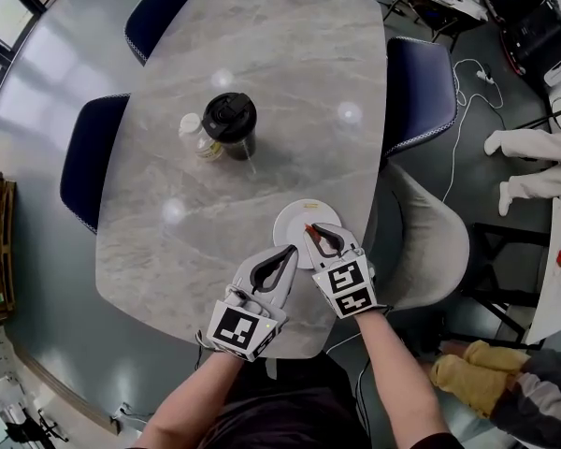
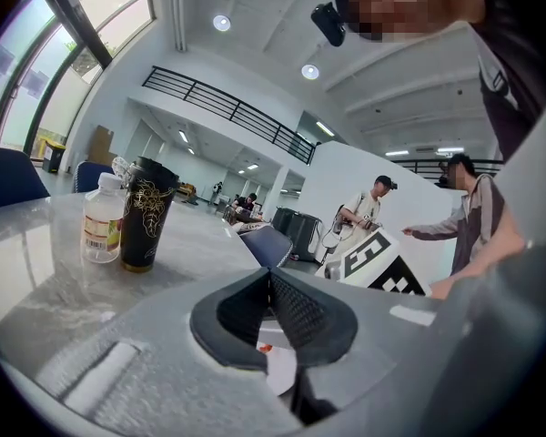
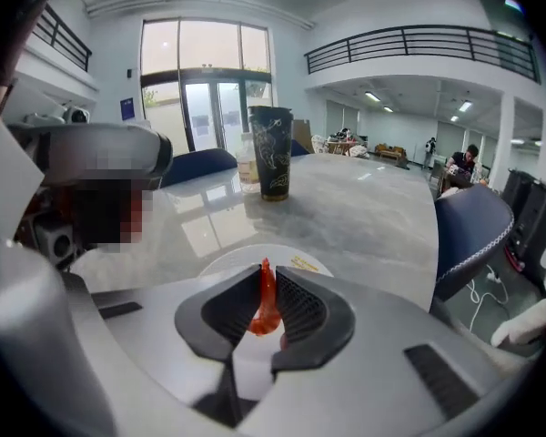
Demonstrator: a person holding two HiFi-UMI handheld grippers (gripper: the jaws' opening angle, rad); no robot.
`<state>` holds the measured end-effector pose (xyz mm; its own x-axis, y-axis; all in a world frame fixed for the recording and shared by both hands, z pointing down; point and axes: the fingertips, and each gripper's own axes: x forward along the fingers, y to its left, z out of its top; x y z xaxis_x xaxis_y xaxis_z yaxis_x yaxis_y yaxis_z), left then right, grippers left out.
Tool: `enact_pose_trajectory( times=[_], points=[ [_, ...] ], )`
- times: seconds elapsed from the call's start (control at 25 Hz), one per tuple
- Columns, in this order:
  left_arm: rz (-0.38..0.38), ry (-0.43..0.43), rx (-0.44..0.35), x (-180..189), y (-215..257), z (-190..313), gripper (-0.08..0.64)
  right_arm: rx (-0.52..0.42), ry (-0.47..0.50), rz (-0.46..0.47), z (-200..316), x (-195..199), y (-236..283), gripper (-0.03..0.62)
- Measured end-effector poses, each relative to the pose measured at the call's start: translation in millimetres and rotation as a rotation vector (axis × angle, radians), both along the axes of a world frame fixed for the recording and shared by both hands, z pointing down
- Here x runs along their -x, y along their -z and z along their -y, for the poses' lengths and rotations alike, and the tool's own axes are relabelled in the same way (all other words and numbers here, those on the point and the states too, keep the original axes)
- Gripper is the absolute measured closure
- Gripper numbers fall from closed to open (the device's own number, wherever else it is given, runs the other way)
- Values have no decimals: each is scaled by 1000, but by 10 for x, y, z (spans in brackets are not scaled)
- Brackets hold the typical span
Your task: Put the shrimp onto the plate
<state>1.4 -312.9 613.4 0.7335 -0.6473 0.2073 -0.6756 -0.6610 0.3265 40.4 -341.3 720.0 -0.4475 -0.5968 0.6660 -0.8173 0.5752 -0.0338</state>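
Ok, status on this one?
Right gripper shut on shrimp, over plate. Left gripper shut, empty. Nothing in the way.

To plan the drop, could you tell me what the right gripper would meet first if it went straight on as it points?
Likely the round white plate, just below and ahead of the right gripper holding the red shrimp; beyond, depth unclear, the tall black cup.

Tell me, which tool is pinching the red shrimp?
The right tool: the shrimp hangs pinched between its jaws above the white plate. The left tool is shut with nothing in it.
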Motion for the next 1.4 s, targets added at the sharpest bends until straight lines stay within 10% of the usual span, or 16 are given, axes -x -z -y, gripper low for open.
enact_pose_trajectory(
  times=[0.8,1.4],
  points=[
    [46,34,24,172,0,33,554,95,107,-208,56,92,-241,518],
    [73,-13,23,23,664,-213,554,-45,-49,73,-280,130,1145,577]
  ],
)
